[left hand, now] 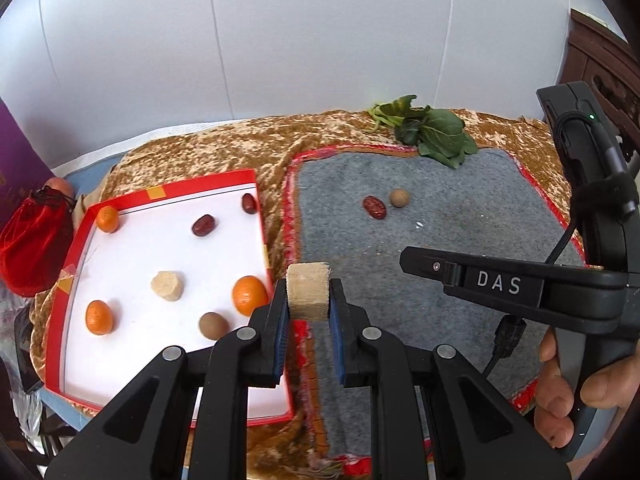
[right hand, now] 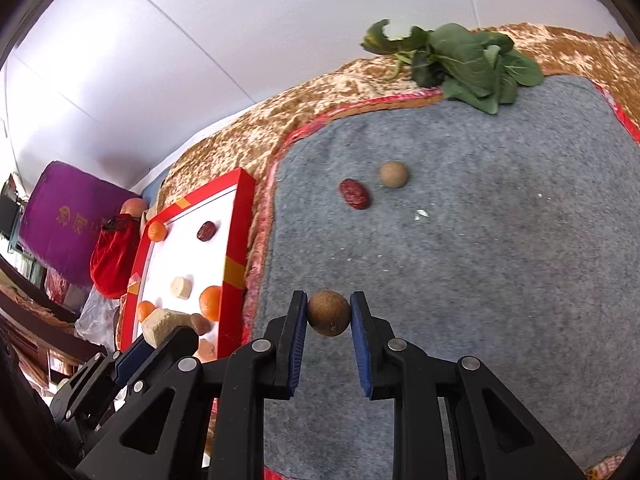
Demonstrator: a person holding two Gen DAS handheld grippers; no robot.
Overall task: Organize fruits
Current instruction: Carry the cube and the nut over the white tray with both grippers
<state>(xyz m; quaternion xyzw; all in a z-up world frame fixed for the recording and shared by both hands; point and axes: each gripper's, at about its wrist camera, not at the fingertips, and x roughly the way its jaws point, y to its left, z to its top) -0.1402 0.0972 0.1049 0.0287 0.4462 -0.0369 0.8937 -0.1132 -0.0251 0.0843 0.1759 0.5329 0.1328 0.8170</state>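
Observation:
My left gripper [left hand: 308,300] is shut on a tan fibrous block [left hand: 308,292], held above the strip between the red-rimmed white tray [left hand: 168,256] and the grey mat [left hand: 440,240]. My right gripper [right hand: 329,314] is shut on a brown round longan [right hand: 329,313] over the grey mat's [right hand: 480,260] near left part. The tray holds three oranges [left hand: 250,295], two red dates [left hand: 204,225], a pale block [left hand: 168,286] and a longan [left hand: 213,325]. On the mat lie a red date [right hand: 354,194] and a pale longan [right hand: 394,175].
Green leafy vegetable [left hand: 436,134] lies at the mat's far edge. A red velvet pouch [left hand: 34,240] sits left of the tray, with a purple box [right hand: 68,216] behind it. A golden cloth [left hand: 224,148] covers the table. A hand [left hand: 576,396] holds the right gripper's handle.

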